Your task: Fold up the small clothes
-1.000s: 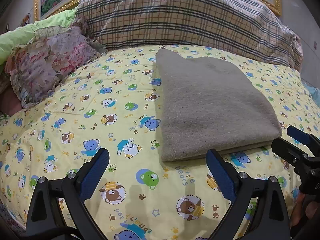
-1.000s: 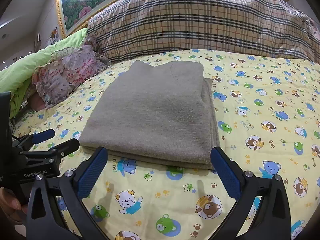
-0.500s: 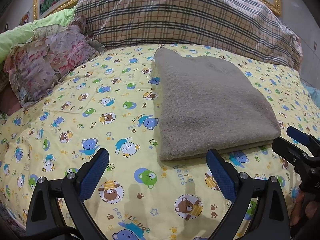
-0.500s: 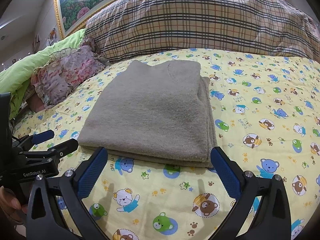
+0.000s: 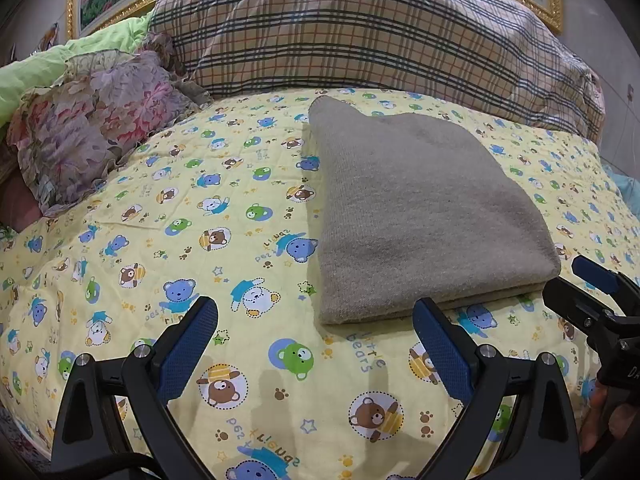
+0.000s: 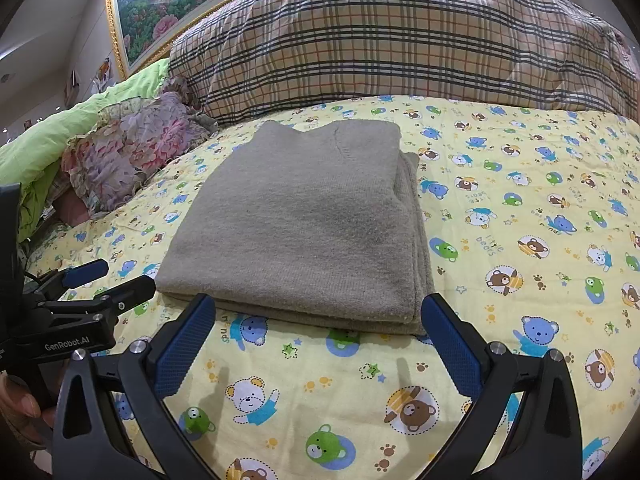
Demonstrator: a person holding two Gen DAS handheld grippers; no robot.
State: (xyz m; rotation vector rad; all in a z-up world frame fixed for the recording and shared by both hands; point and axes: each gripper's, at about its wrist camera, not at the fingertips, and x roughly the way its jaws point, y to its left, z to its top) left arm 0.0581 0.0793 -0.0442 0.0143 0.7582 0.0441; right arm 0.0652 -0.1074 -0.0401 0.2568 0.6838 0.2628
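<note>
We see the sweater [image 6: 304,224] lying on the bedsheet [image 5: 168,216] as a flat, neat rectangle, with several layers stacked one on another. Its near edge shows the layers quite even, and on its right side in the right wrist view the lower layers come out a little from under the top one. The neckline is at the far end, toward the plaid pillow [image 6: 400,40].

We hold the left gripper [image 5: 316,344] with its fingers wide apart and nothing between them; it hangs just above the sheet, in front of the near left corner of the sweater. The right gripper [image 6: 318,338] is also wide open and empty, and it stands just before the near edge, with the sweater framed between its two fingers but not touched.

We judge that the folding of this piece is finished, or almost. What could remain is only to tidy the uneven right side. We see no other small clothes waiting on the bed; the floral cloth [image 5: 80,128] at the left seems to be bedding.
</note>
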